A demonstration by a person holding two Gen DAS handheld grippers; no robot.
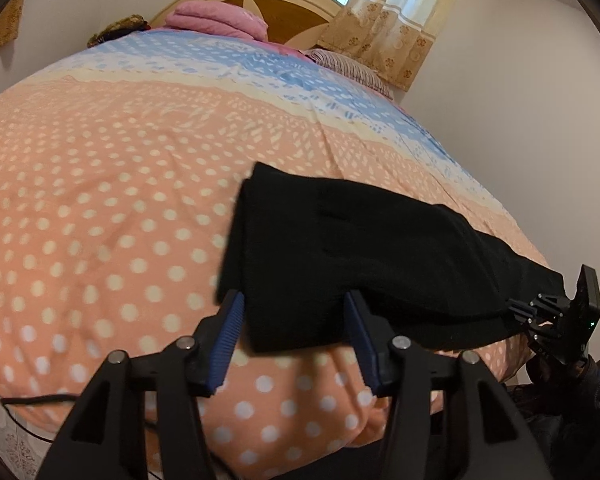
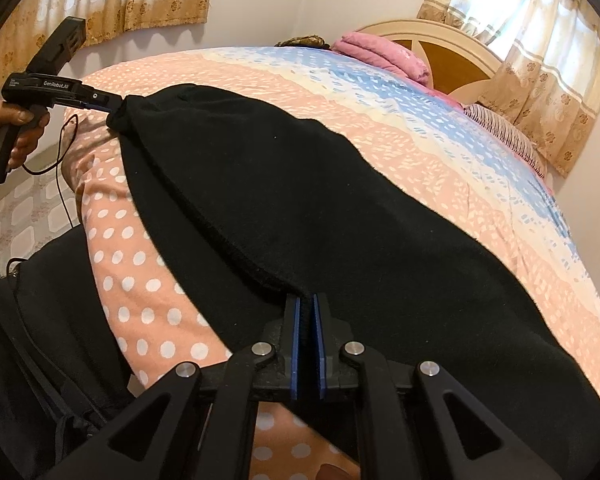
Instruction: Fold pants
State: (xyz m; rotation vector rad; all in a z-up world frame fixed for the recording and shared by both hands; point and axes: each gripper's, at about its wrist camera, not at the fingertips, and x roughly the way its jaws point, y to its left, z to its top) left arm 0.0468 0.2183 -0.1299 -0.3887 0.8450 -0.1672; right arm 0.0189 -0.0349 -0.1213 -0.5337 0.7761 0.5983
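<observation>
Lying across the dotted bedspread, the black pants sit between the left gripper's spread blue pads. Only the right wrist view shows a hand and the right gripper pinching the pants' edge.

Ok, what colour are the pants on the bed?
Black pants, clearest in the right wrist view.

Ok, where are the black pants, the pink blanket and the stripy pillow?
black pants (image 2: 320,200): right wrist view, middle of the spread dark cloth.
pink blanket (image 1: 216,20): left wrist view, top of the folded pile by the headboard.
stripy pillow (image 1: 352,68): left wrist view, middle of its striped side.
</observation>
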